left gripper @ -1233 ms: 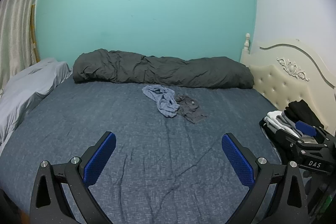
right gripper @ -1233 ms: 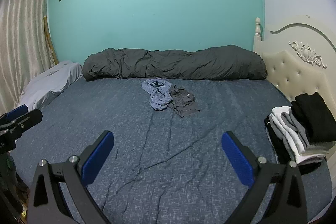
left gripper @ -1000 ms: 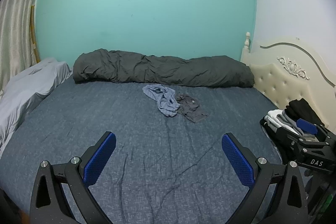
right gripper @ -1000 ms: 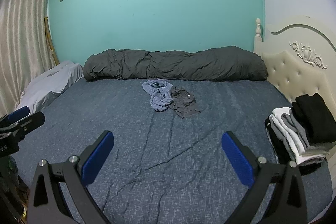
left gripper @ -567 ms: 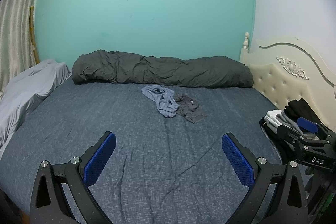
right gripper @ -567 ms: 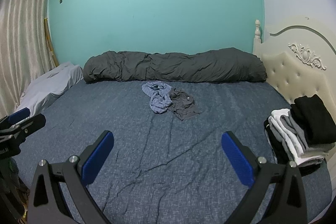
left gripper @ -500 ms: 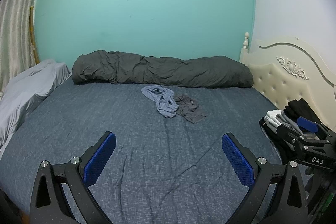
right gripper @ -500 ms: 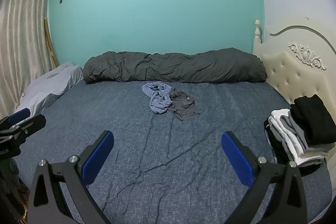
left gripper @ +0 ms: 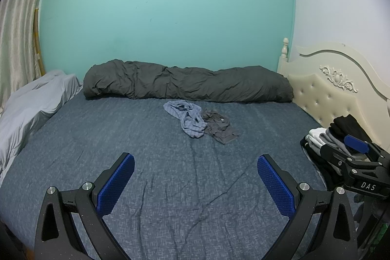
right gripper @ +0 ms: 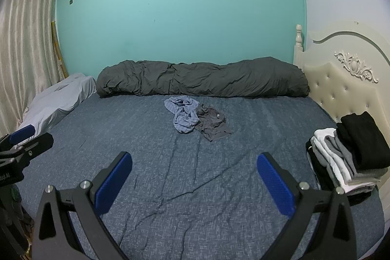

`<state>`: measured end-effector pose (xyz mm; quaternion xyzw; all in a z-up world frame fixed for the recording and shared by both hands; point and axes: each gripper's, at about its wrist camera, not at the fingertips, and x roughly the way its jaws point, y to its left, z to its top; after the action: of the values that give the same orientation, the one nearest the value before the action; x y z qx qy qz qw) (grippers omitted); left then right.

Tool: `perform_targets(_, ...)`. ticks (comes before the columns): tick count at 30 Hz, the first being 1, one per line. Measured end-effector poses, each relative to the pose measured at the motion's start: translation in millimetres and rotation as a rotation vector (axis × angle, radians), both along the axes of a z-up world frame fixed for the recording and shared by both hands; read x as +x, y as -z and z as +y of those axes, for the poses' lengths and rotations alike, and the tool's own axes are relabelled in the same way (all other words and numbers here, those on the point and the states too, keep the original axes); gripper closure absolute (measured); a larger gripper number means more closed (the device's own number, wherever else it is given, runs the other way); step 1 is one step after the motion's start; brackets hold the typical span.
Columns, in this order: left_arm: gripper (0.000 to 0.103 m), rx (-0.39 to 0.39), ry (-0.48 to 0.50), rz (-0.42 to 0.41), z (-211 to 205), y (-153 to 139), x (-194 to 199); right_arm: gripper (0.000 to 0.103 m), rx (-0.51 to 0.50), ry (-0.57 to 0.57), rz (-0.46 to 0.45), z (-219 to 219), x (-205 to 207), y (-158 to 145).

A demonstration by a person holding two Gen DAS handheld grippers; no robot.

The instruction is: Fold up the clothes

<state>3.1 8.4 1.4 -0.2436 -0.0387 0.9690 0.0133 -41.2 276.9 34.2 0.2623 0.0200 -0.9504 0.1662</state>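
Observation:
Two crumpled garments lie together mid-bed toward the far side: a light blue one (left gripper: 187,117) (right gripper: 182,115) and a dark grey one (left gripper: 219,126) (right gripper: 210,124) touching its right side. My left gripper (left gripper: 195,162) hovers open over the near part of the bed, well short of them, nothing between its blue pads. My right gripper (right gripper: 194,161) is likewise open and empty, at a similar distance. A stack of folded black, grey and white clothes (right gripper: 351,155) (left gripper: 326,135) rests at the bed's right edge by the headboard.
The bed (right gripper: 146,150) has a dark blue sheet. A rolled dark grey duvet (left gripper: 185,84) lies along the far wall, a pale grey pillow (left gripper: 29,104) at left, a cream headboard (right gripper: 346,82) at right, curtains (right gripper: 26,28) at far left.
Both grippers have drifted only slightly; the clothes and bedding stay put and both grippers remain open.

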Motion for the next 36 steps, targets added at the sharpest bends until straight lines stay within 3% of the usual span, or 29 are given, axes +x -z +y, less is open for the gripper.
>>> perform_targets(24, 0.0, -0.004, 0.001, -0.001, -3, -2, -6, 0.0, 0.0, -0.004, 0.015, 1, 0, 5)
perform_targets(36, 0.0, 0.006, -0.009, -0.018, -11, 16, -27, 0.0, 0.0, -0.015, 0.001, 0, -20, 21)
